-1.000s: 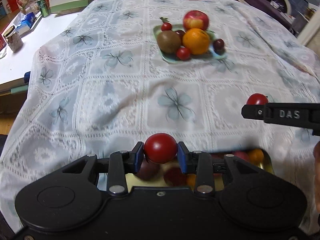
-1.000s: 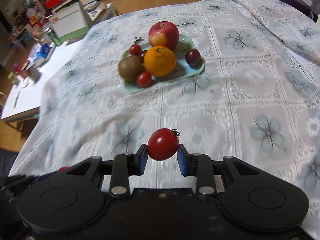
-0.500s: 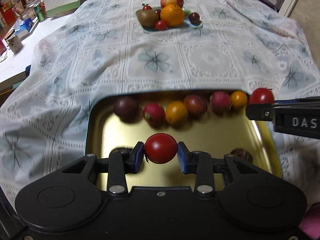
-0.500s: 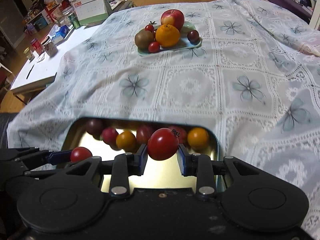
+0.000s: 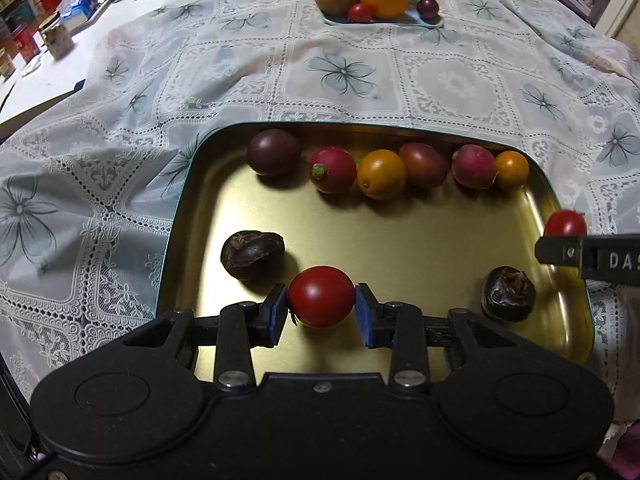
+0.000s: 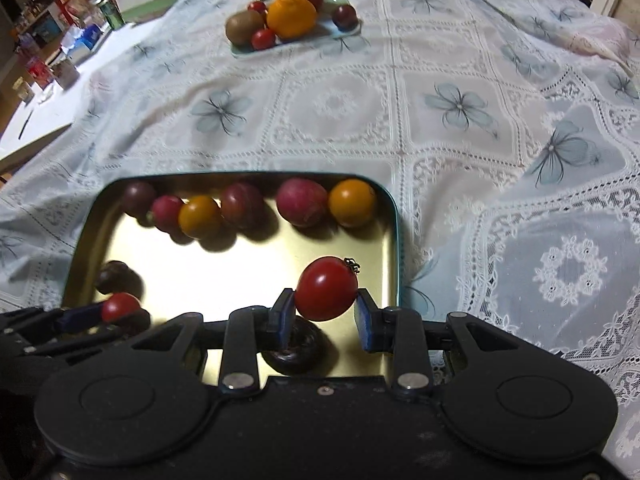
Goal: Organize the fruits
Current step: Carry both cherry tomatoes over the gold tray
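Left wrist view: left gripper (image 5: 321,309) is pinching a red tomato (image 5: 321,296), long axis crosswise between the pads, above the gold tray (image 5: 420,248). A chestnut (image 5: 253,255) is sitting just left of it on the tray; a fruit row (image 5: 382,174) is lining the tray's far wall.

Right wrist view: right gripper (image 6: 325,314) is clamping a second tomato (image 6: 327,288), stem end tilting up-right, over the tray's right side (image 6: 394,248). A dark chestnut (image 6: 294,346) is lying directly beneath.

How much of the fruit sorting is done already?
Partly done. Six small fruits line the far edge of the gold tray. Right now the left gripper and the right gripper each hold a red tomato above it. The fruit on the green plate, like the orange, is left.
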The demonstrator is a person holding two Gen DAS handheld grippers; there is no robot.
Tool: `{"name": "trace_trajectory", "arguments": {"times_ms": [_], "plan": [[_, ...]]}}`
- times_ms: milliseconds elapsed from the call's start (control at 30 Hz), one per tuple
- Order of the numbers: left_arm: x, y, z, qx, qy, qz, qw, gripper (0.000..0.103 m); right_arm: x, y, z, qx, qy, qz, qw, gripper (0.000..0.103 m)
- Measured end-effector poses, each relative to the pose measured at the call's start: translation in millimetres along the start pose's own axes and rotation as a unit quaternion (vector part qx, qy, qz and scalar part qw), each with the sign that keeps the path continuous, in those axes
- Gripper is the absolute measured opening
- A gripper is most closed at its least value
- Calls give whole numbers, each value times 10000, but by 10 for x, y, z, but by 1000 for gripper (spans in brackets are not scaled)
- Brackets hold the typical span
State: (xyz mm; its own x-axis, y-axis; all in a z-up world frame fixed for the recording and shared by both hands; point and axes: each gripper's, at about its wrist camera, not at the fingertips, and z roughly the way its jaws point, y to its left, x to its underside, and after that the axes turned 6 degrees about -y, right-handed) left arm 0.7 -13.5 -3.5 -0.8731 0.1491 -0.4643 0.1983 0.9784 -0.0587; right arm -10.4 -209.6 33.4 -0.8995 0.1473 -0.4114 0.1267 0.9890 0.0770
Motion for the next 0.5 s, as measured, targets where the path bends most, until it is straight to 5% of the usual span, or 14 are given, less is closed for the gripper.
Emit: {"name": "trace_trajectory", "arguments": {"times_ms": [500], "plan": [[68,4,79,-178,59,1,9998,45,87,44,81,-62,136,-154,9998,33]]}}
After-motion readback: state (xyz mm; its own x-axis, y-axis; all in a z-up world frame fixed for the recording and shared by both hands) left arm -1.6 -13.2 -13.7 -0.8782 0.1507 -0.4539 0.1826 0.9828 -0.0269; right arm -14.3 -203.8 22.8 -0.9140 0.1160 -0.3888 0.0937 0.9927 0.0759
